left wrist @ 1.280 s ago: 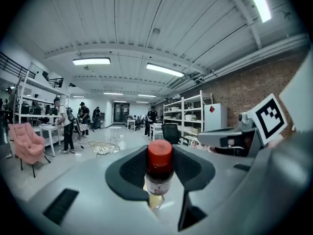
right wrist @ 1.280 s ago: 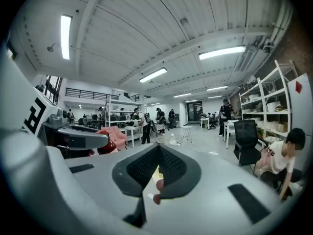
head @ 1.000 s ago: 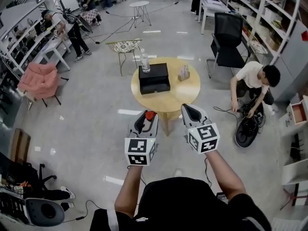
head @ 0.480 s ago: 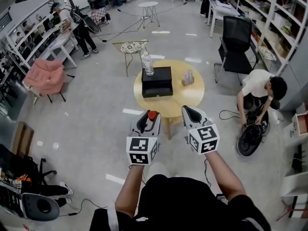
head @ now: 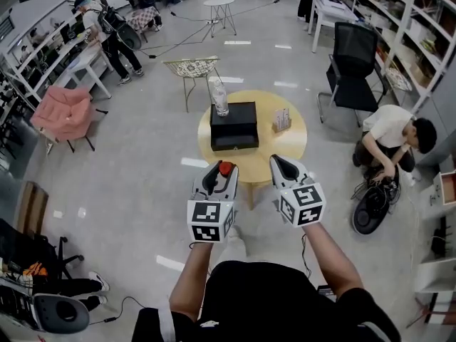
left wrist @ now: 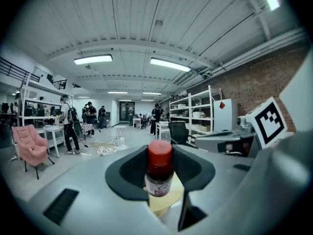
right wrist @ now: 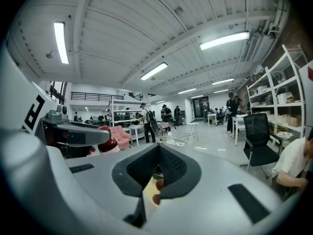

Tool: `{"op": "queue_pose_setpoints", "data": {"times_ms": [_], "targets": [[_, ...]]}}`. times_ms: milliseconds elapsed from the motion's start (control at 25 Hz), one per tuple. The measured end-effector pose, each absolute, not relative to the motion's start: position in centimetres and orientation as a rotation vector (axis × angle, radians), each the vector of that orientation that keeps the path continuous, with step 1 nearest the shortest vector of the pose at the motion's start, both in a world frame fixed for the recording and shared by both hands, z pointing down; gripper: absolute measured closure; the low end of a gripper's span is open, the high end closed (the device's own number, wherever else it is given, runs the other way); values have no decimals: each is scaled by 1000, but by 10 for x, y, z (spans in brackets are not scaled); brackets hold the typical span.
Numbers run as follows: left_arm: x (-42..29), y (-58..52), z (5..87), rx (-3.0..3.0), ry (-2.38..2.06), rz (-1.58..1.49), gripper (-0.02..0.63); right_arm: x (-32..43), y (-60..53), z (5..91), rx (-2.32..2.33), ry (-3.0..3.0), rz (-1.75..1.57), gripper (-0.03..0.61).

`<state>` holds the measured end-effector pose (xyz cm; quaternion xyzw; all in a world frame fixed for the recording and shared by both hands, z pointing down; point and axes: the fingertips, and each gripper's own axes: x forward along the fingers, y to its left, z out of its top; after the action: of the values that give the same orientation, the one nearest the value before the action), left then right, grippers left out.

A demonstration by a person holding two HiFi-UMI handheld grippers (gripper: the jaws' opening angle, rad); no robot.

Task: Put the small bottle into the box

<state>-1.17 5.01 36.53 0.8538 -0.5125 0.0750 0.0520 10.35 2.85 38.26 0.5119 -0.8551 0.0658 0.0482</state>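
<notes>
Wooden table [head: 279,155] on grey floor [head: 128,180] bears black box [head: 239,123].

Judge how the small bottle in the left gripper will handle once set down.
The bottle looks rigid: the jaws clamp it without visible denting. Small, so probably light. Narrow and upright, with a round body, it may tip if nudged, then roll.

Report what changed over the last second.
The round table with the black box has slid a little lower in the head view, so the person seems to have stepped toward it. Nothing was grasped or let go. The left tongs still grip the small bottle, and the right tongs stay shut and empty, both held out in front of the body.
</notes>
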Motion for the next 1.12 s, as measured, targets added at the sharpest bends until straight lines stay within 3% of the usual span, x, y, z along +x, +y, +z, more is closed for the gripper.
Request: {"op": "queue_pose_setpoints", "data": {"times_ms": [320, 1120], "targets": [[-31, -24, 355, 2569, -1453, 143, 462, 83, -40, 381, 1572, -2597, 222, 580], [-77, -174, 368, 2640, -1388, 258, 462, 34, -181, 381, 1649, -2496, 233, 580]]}}
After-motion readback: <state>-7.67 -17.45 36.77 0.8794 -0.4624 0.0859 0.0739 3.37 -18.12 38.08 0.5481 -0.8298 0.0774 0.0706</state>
